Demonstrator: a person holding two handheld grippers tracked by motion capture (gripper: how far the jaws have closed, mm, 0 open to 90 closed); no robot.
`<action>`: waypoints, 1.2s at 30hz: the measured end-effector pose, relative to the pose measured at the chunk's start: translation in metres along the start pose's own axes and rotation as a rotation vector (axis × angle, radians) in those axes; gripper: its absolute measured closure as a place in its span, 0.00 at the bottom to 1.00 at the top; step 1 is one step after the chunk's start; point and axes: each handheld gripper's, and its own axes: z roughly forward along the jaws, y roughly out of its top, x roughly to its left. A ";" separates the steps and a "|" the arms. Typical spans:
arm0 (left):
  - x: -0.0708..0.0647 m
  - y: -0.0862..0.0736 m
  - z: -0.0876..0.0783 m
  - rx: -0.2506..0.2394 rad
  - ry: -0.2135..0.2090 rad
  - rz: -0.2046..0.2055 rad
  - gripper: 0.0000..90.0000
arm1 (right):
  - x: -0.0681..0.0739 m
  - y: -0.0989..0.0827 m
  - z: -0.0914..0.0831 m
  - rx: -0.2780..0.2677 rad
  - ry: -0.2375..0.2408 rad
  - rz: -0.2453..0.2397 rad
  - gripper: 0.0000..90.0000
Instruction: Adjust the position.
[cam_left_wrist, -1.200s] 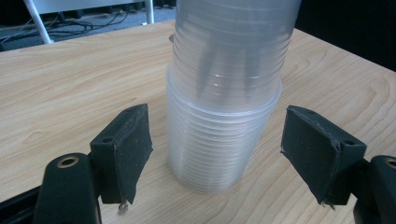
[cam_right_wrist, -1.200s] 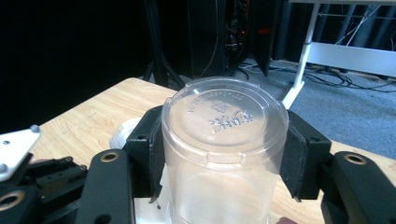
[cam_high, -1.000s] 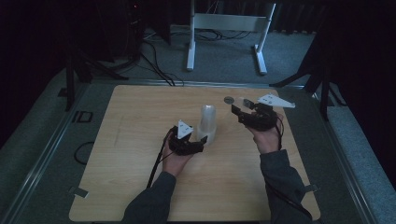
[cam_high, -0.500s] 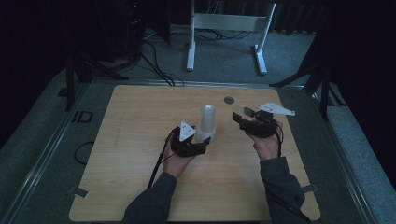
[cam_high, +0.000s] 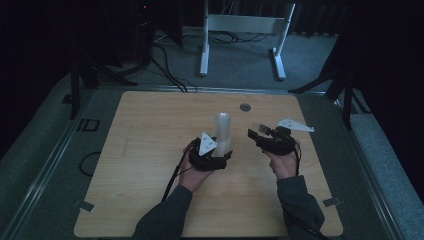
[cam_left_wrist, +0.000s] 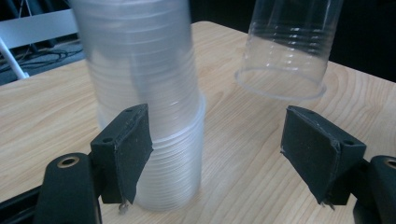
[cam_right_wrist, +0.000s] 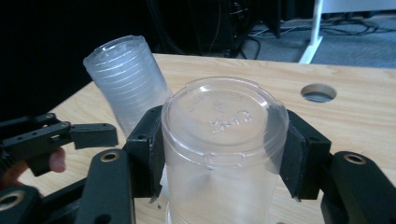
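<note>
A tall stack of clear plastic cups (cam_high: 223, 130) stands upside down near the table's middle. My left gripper (cam_high: 220, 154) is at its base. In the left gripper view the stack (cam_left_wrist: 144, 93) rests against the left pad (cam_left_wrist: 133, 144), while the right pad (cam_left_wrist: 313, 149) stands well apart; the jaws have just been closing a little around the stack. My right gripper (cam_high: 261, 136) is shut on a single clear cup (cam_right_wrist: 224, 135), bottom up, held to the right of the stack (cam_right_wrist: 128, 79). That cup (cam_left_wrist: 289, 46) hangs slightly above the tabletop.
A round hole (cam_high: 245, 107) sits in the wooden table (cam_high: 150, 165) behind the cups. White frame legs (cam_high: 204, 50) and cables lie on the floor beyond the far edge. Bare tabletop stretches to the left and front.
My right gripper has come down and toward the near edge with the single cup, away from the hole. The left hand and the stack have stayed in place.
</note>
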 end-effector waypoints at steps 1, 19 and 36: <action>-0.001 0.000 0.000 -0.001 -0.003 0.006 0.27 | 0.000 -0.002 0.000 0.001 0.000 0.007 0.46; -0.014 0.004 0.008 -0.008 -0.040 0.037 0.27 | 0.002 -0.017 0.000 -0.010 0.041 0.100 0.46; -0.029 0.010 0.019 -0.040 -0.084 0.054 0.27 | 0.000 -0.022 0.001 -0.020 0.092 0.193 0.46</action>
